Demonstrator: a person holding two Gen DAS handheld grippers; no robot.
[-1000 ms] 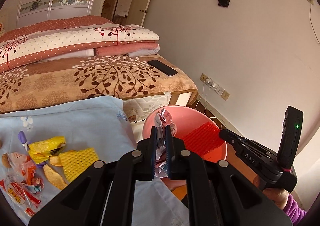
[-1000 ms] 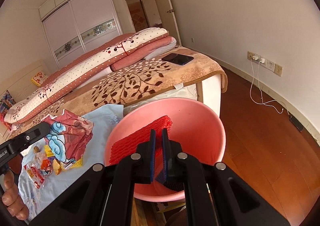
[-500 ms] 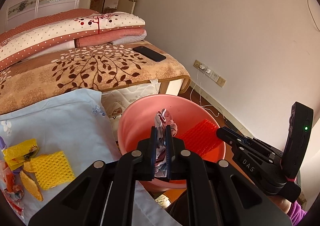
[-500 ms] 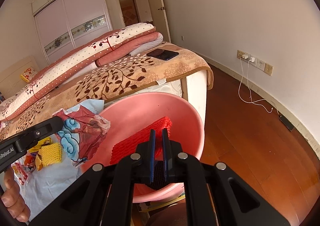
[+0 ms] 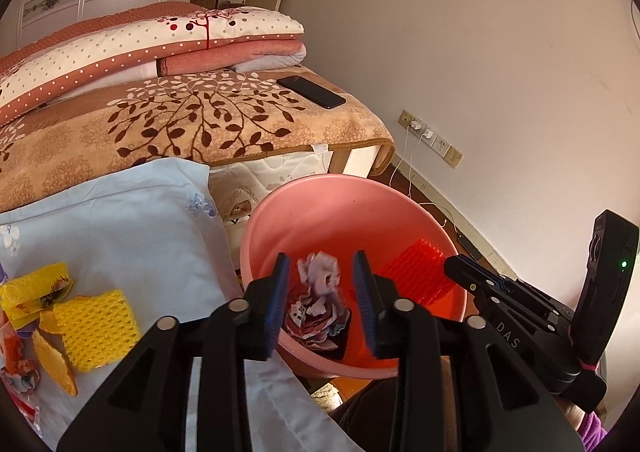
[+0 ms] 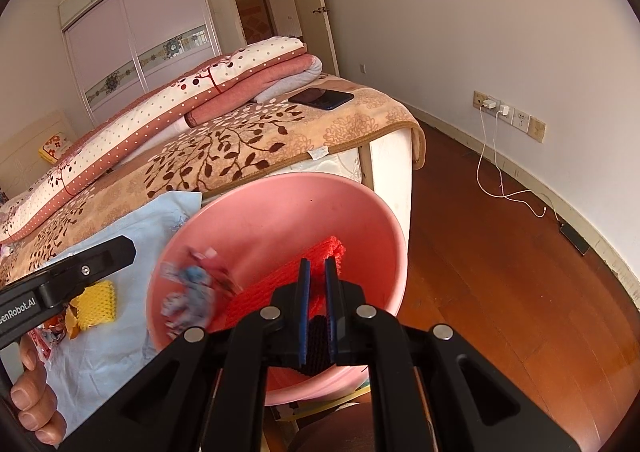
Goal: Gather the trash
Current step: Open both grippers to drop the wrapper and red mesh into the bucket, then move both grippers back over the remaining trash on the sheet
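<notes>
My left gripper (image 5: pixel 320 296) is open over the near side of the pink basin (image 5: pixel 304 208). A crumpled wrapper (image 5: pixel 320 292) is between its fingers, loose and dropping into the basin; it looks blurred in the right wrist view (image 6: pixel 192 292). My right gripper (image 6: pixel 316 308) is shut with only a narrow slit, at the basin's near rim (image 6: pixel 384 212), right behind a red foam net (image 6: pixel 280 284) that lies inside the basin (image 5: pixel 416 272). A yellow foam net (image 5: pixel 96 328), a yellow wrapper (image 5: pixel 32 292) and other snack wrappers lie on the light blue cloth (image 5: pixel 120 224).
The basin stands beside a bed with a leaf-patterned blanket (image 5: pixel 180 124), folded quilts (image 5: pixel 160 40) and a black phone (image 5: pixel 312 92). Wall sockets with a white charger cable (image 6: pixel 504 180) are at the right, above the wooden floor (image 6: pixel 480 272).
My left gripper has opened and let go of the crumpled wrapper, which is falling into the basin. Both grippers moved slightly closer over the basin.
</notes>
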